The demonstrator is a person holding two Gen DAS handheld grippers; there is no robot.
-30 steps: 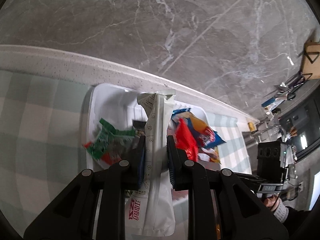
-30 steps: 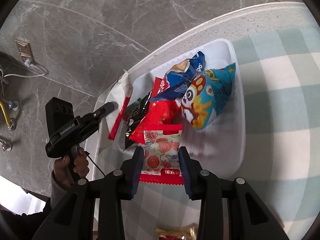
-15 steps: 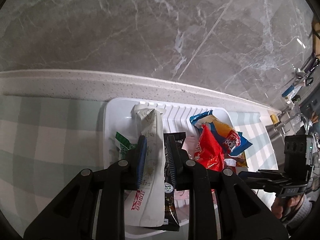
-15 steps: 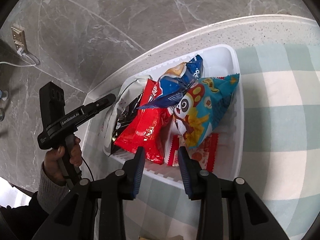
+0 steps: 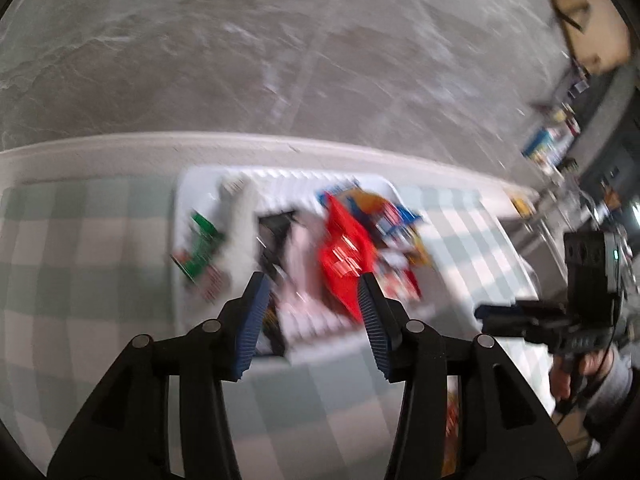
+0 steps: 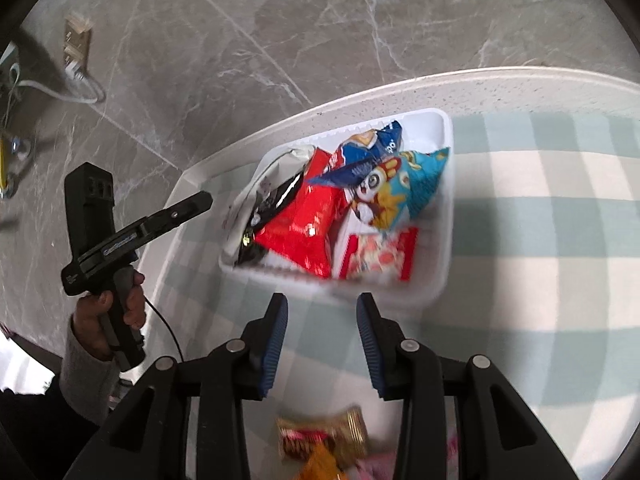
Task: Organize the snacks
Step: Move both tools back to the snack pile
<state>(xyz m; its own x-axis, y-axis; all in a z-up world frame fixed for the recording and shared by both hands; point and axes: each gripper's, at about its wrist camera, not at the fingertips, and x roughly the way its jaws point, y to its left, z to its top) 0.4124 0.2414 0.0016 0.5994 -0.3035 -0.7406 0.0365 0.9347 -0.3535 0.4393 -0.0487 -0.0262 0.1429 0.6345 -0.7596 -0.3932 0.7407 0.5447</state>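
Left wrist view: left gripper (image 5: 310,296) jaws opening with nothing between them; the white tray (image 5: 188,184) ahead already holds the snack packets, blurred.
Right wrist view: right gripper (image 6: 322,320) jaws apart, empty, short of the tray; red packet (image 6: 304,224) and panda bag (image 6: 400,188) inside; a gold-wrapped snack (image 6: 324,436) waits on the checked worktop (image 6: 540,240).

Black grippers (image 6: 322,312) w/ blue ribbed pads (image 6: 276,340); silver screws; grey sleeve (image 6: 82,376).
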